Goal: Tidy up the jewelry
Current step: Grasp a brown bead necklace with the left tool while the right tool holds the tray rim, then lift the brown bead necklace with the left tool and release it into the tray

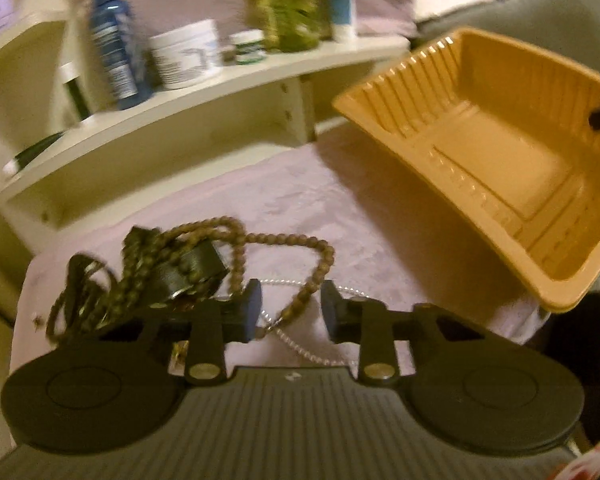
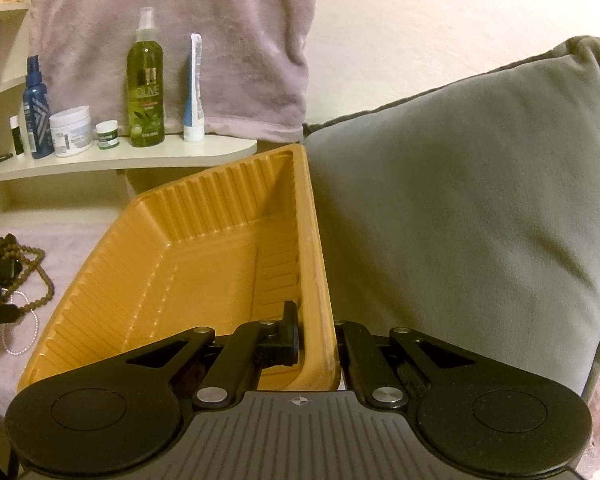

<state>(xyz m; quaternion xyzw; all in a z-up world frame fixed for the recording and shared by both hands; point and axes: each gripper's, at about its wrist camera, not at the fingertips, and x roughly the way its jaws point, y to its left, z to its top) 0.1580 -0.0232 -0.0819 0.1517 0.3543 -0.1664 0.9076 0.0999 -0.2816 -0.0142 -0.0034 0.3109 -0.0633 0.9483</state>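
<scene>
Tilting toward the jewelry, the orange tray (image 2: 204, 248) is clamped at its rim by the right hand-held gripper (image 2: 316, 344); brown beads (image 1: 300, 272) run lengthwise between the left hand-held gripper's (image 1: 290, 312) parted fingers.

Lying heaped on the cloth-covered table (image 1: 284, 208): bead necklace (image 1: 236, 256), pearl strand (image 1: 300, 346) and dark straps (image 1: 80, 292), at the left. Sitting tilted at the right of that heap, tray (image 2: 172, 264), with its near wall pinched by the right gripper (image 2: 318, 340). Hovering just over the bead necklace, left gripper (image 1: 290, 308), jaws apart around the beads. Standing behind on the shelf (image 2: 140, 158): bottles (image 2: 146, 88), jars (image 2: 71, 131), tube (image 2: 194, 92). Leaning right of the tray, cushion (image 2: 460, 200).
</scene>
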